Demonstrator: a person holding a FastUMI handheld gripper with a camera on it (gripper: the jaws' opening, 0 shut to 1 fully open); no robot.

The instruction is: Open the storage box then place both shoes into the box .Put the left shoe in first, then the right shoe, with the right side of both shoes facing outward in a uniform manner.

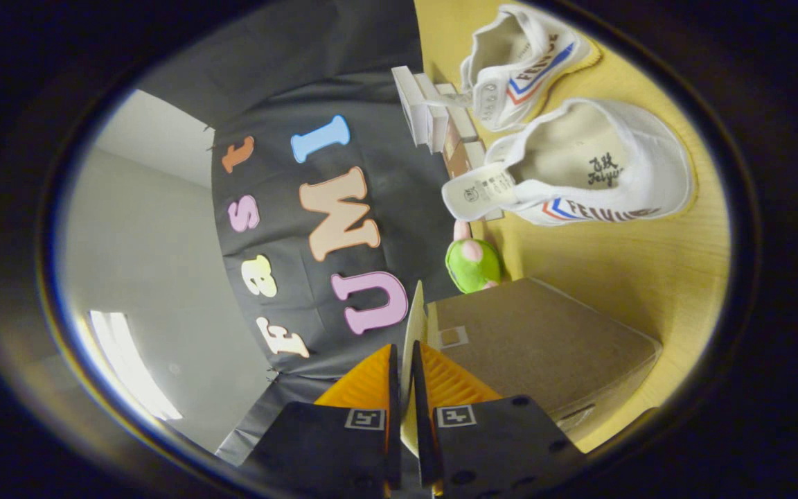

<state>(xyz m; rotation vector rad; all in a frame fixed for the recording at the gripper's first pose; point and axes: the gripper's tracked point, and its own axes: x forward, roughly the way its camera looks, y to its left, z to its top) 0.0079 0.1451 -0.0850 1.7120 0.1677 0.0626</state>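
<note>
Where thin cardboard lid (415,326) bends, hand-held gripper (405,367) pinching it.

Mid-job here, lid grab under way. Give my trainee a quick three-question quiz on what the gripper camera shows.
1. True or false: both shoes are already inside the storage box.
2. What do the gripper's jaws pinch? A) a shoe tongue B) the thin lid flap C) the green toy
3. What lies between the box and the nearer shoe, by the wall?

Key: 1 false, both lie on the table; 2 B; 3 the green plush toy.
</note>
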